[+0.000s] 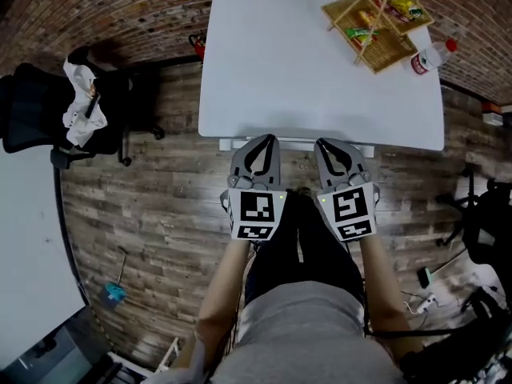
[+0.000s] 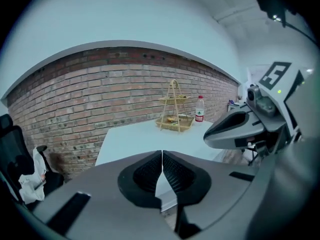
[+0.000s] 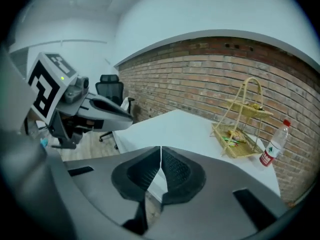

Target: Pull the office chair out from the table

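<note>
Red brick wall (image 1: 128, 6) spans the far side, with white plaster (image 2: 125, 19) above it. Weathered wood-plank floor (image 1: 160, 230) runs out from the brick wall's foot.

Office chair (image 1: 32, 110) cut by left edge; bottle (image 1: 429, 58) label too small to read

Table (image 1: 320, 70) top — smooth, matt white. Floor (image 1: 160, 206): worn wood planks. Wall (image 2: 90, 89): rough red brick. Tiered rack (image 1: 384, 18) — pale wood, woven trays. Bottle (image 1: 430, 55): clear plastic. Office chair (image 1: 32, 110): matt black.
</note>
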{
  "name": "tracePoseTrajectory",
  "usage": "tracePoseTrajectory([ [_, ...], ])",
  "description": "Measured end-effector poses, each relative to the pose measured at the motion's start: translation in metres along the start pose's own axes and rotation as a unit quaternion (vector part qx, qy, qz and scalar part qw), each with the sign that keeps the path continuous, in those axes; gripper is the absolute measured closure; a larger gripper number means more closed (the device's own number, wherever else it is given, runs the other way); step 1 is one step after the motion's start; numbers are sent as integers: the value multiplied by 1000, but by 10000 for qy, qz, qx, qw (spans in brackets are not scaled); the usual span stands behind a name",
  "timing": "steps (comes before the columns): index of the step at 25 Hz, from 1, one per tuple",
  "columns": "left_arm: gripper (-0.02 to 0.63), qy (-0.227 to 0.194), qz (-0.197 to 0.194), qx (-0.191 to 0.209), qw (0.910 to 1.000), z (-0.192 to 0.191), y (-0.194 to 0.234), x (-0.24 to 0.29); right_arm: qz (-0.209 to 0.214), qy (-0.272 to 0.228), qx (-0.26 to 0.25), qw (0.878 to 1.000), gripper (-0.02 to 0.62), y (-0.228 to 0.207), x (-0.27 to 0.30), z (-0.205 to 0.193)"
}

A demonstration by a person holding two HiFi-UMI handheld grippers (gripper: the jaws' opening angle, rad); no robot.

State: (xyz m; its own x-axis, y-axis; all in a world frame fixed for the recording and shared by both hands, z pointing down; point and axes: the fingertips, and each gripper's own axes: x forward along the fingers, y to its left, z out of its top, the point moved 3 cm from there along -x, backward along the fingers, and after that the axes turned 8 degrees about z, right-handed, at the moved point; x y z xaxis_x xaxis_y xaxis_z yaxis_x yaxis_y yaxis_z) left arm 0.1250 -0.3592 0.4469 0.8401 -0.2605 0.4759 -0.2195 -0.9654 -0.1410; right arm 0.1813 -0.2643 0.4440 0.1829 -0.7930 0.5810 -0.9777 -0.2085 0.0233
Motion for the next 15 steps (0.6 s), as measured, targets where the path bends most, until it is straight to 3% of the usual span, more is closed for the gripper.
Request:
tracePoseTrajectory([
  [5, 592, 240, -489, 485, 9973, -1, -14, 9, 281, 587, -1103, 9918, 580, -1, 7, -9],
  [11, 591, 491, -1097, 1161, 9859, -10, -28, 9, 685, 1150, -1925, 9721, 570, 10, 11, -22],
  [13, 589, 549, -1258, 1235, 9828, -12, -29, 9, 901, 1330, -1991, 9667, 422, 14, 14, -25],
  [15, 552, 722, -1471, 1362, 9770, -15, -32, 9, 1060, 1461, -2079, 9613, 417, 16, 17, -30],
])
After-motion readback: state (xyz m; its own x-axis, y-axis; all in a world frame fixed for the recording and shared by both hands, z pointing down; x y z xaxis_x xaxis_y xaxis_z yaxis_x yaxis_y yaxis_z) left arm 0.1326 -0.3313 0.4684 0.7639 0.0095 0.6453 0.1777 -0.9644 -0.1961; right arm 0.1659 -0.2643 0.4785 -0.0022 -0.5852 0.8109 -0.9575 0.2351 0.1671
